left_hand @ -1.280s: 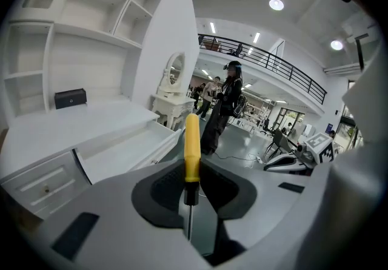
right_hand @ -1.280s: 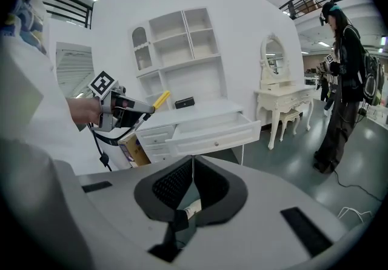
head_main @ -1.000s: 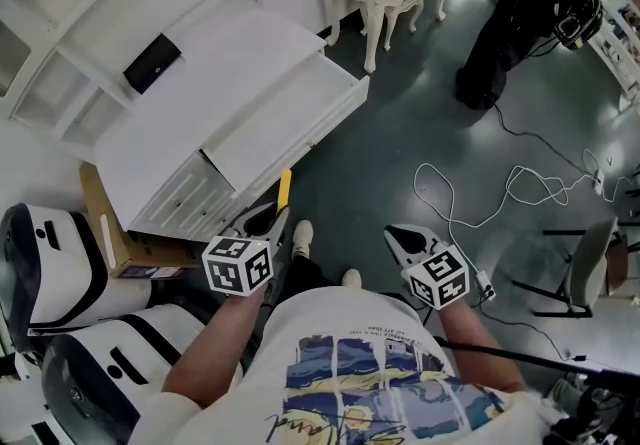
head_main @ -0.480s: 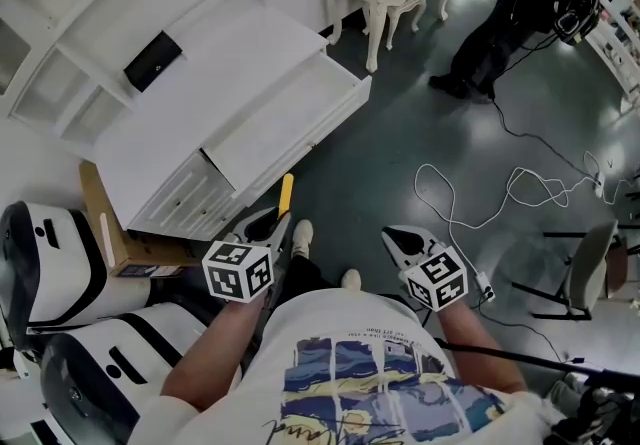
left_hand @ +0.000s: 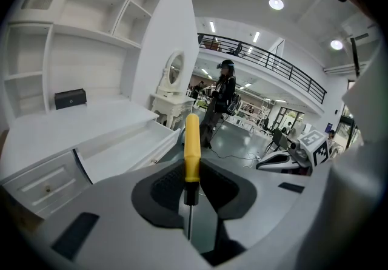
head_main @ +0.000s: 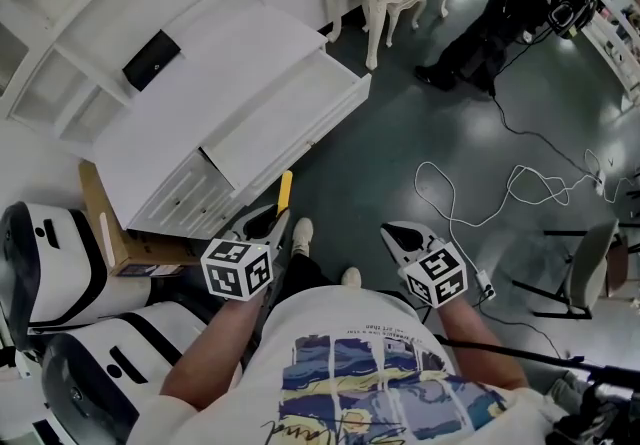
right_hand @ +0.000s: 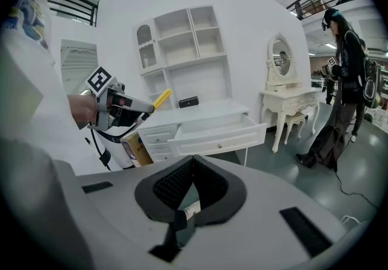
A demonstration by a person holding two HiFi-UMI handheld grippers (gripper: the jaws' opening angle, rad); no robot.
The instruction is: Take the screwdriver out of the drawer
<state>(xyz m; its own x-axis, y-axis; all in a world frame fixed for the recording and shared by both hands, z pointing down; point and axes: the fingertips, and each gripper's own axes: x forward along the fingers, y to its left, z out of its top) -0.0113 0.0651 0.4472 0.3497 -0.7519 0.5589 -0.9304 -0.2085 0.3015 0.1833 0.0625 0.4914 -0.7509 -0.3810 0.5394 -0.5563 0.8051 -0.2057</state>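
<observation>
Dark green glossy floor fills most of the head view, with a white wooden counter (head_main: 200,93) under a shelf unit at upper left. A long white drawer (head_main: 305,138) stands pulled out from the counter's front edge, and what shows of its inside looks bare. Just off that edge, the left hand-held gripper (head_main: 275,220) is clamped on a screwdriver with a yellow plastic handle (head_main: 285,189). The handle points from the jaws toward the drawer front and stops short of it, over the floor. The right hand-held gripper (head_main: 392,232) hangs well apart to the right, farther from the drawer.

The left gripper view shows the grip closely. The left hand-held gripper (left_hand: 191,185) has its dark ribbed pads pressed on both sides of the screwdriver (left_hand: 191,147), near where the yellow handle meets a black collar. A thin steel shaft runs back toward the camera, so the long axis lies along the jaws, handle foremost. The drawer (left_hand: 130,148) lies ahead and to the left, below the handle.

From the right gripper view, the right hand-held gripper (right_hand: 193,164) has its jaws together with nothing between them. Across the frame the left hand-held gripper (right_hand: 142,107) holds the screwdriver (right_hand: 160,99) above and left of the open drawer (right_hand: 218,135). Judging by this, the tool is out, and only carrying it away remains.
</observation>
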